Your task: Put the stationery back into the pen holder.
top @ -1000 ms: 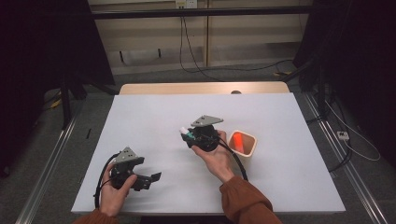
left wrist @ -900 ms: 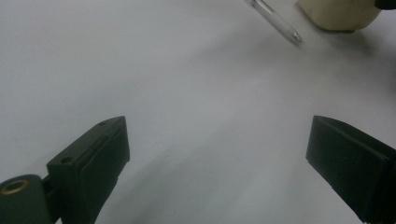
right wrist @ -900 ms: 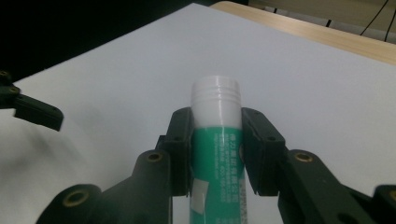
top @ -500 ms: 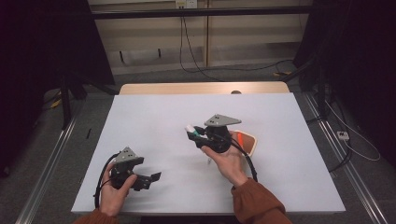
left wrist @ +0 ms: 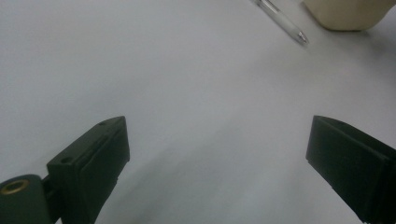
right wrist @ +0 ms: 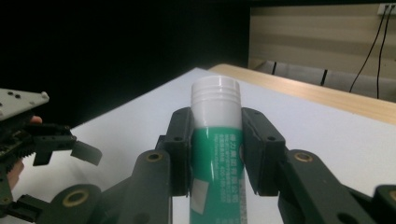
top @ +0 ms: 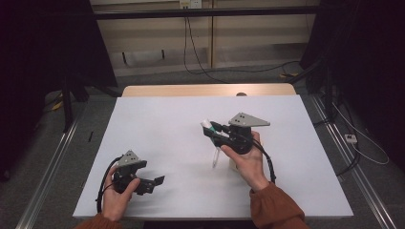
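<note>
Holding a green-and-white glue stick (right wrist: 215,140) clamped between its two black jaws, the right gripper (top: 213,131) is up off the white table (top: 157,129), with the white ribbed cap poking out past the jaw tips. So the pick-up part looks done to me; what's left is getting the stick to wherever it's meant to go, and nothing in view tells me where that is.

Using the glue stick as the landmark: nearest the person and well off to its left, the left gripper (top: 152,182) sits low by the table's near edge, jaws spread wide with nothing between them, just bare tabletop in its own view. Directly below the stick, a clear pen (top: 216,158) lies on the table. Just beside the pen, mostly tucked behind the right hand (top: 246,160), is a cream-coloured container (left wrist: 348,11); only its lower wall is visible from the left gripper view, so I can't tell what's in it, if anything. Farther back from the stick, the wooden table edge (top: 205,90) runs along the far side.
</note>
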Tool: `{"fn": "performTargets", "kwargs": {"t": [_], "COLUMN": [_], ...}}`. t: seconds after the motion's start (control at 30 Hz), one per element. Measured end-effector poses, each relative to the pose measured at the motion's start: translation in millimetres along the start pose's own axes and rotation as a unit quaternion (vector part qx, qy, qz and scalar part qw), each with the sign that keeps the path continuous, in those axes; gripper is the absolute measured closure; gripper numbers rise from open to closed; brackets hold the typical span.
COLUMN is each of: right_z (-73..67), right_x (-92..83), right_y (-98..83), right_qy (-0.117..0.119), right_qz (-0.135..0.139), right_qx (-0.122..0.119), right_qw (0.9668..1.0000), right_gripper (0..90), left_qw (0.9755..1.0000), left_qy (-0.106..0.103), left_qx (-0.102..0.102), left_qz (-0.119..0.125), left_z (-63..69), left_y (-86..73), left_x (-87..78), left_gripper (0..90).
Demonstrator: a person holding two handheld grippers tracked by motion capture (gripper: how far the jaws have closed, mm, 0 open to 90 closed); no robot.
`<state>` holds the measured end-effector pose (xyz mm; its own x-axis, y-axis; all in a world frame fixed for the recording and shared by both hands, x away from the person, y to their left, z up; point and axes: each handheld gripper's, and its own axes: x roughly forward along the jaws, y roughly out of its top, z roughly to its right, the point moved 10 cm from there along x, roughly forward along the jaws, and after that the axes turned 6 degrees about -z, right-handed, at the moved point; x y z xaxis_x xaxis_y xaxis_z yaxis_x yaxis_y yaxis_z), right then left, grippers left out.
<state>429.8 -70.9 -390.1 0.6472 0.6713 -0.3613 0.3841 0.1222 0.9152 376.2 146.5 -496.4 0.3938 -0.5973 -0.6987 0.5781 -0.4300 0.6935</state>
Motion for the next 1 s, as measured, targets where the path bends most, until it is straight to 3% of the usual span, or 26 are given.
{"fn": "performTargets", "kwargs": {"t": [0.5, 0.8, 1.0], "right_z": [11.6, 28.2, 43.4], "right_x": [-34.1, -55.9, -70.4], "right_y": [17.6, 20.3, 11.7], "right_qy": [-0.010, -0.030, -0.045], "right_qz": [0.047, 0.060, 0.062], "right_qx": [-0.003, -0.002, 0.004], "right_qw": [0.9988, 0.9977, 0.9971], "right_gripper": [66.4, 66.3, 66.3], "left_qw": [1.0000, 1.0000, 1.0000], "left_qy": [0.000, 0.000, -0.001], "left_qx": [0.001, 0.001, 0.002], "left_qz": [-0.002, -0.002, -0.003], "left_z": [0.3, 0.1, 1.0], "left_y": [-0.4, -0.3, -0.2], "left_x": [0.9, 0.7, 1.6], "left_gripper": [6.2, 6.2, 6.2]}}
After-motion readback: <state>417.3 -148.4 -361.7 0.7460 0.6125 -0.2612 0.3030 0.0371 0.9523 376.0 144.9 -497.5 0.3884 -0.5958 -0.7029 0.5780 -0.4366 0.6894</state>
